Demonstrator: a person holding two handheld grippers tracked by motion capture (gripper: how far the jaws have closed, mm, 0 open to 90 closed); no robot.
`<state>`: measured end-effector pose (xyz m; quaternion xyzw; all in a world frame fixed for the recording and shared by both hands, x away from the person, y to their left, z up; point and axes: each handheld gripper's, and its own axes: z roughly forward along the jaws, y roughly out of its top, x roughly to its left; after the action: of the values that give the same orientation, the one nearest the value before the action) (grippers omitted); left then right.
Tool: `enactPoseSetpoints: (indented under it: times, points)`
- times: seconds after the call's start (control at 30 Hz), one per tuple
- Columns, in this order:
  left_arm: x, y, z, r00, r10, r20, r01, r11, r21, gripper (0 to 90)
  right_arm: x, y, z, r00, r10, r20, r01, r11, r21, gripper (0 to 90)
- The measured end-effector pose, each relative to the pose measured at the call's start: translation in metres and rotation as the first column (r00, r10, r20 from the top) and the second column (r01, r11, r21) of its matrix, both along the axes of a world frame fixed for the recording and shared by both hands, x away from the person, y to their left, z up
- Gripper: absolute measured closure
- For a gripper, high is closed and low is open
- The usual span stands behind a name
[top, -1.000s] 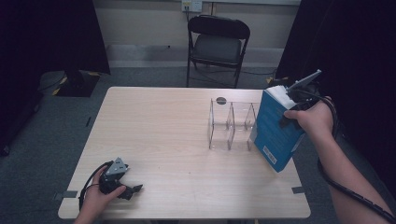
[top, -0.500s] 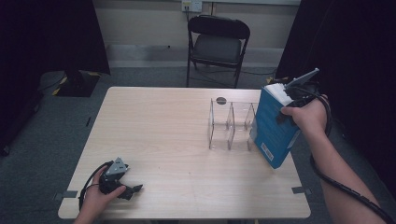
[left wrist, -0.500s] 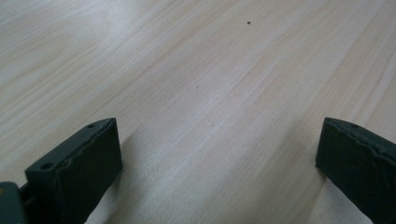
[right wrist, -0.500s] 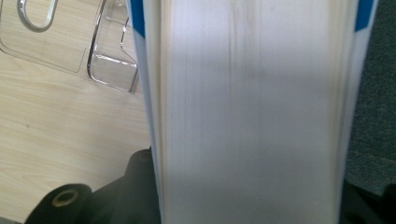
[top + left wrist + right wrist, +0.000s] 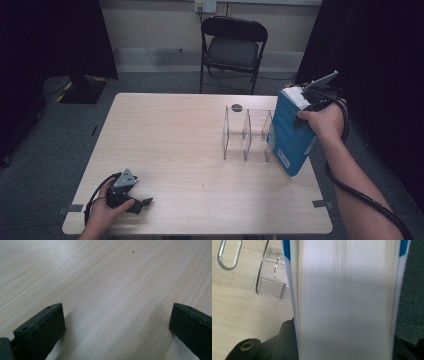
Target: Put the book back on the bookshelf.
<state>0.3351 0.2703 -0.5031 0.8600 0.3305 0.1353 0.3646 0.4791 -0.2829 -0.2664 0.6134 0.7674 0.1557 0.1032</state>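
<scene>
High view: the table (image 5: 200, 150) takes up the middle of the frame, and your work is at its right edge. There your right tool (image 5: 314, 102) has its jaws clamped on the top of a thick blue book (image 5: 291, 135), which hangs tilted, its lower corner low over the table at right of centre. Just left of the book stands the clear acrylic rack (image 5: 247, 134), with upright dividers and open slots.

The step in hand looks like standing the book in the rack. To do it well, bring the book upright before you move it left, line its spine up with the rightmost slot, and lower it straight so the bottom edge clears the divider rather than knocking the light rack aside. Let go only once the book stands on its own.

Your right hand (image 5: 325, 120) is raised at the right of the frame, wrist bent, forearm running down to the lower right corner. In the right gripper view the page edges (image 5: 344, 300) run up the centre, with the rack (image 5: 272, 282) at upper left.

Your left hand (image 5: 107, 210) rests at the lower left of the table, its left tool (image 5: 142, 203) lying level, jaws spread wide and holding nothing, bare wood between them in the left gripper view.
</scene>
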Motion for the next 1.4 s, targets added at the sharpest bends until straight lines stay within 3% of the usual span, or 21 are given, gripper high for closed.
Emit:
enactPoseSetpoints:
  times: [0.2, 0.43, 0.83, 1.4]
  points:
    - [0.0, 0.0, 0.0, 1.0, -0.001, -0.001, 0.001, 1.0, 0.0, 0.0, 0.005, 0.0, 0.0, 0.9999, -0.012, 0.004, 0.012, 0.9999, -0.003, 61.6]
    - [0.0, 0.0, 0.0, 1.0, -0.002, 0.001, 0.002, 1.0, 0.002, 0.0, 0.01, -0.002, -0.003, 0.999, -0.04, 0.022, 0.039, 0.9988, 0.028, 61.6]
    - [0.0, 0.0, 0.001, 1.0, -0.002, -0.008, 0.003, 0.9999, 0.011, 0.0, 0.018, -0.001, -0.007, 0.9976, -0.056, 0.041, 0.055, 0.9983, 0.022, 61.5]
    - [0.0, 0.0, 0.001, 1.0, -0.002, -0.007, 0.002, 0.9999, 0.011, 0.0, 0.023, 0.004, -0.015, 0.9906, -0.066, 0.12, 0.064, 0.9977, 0.024, 61.4]
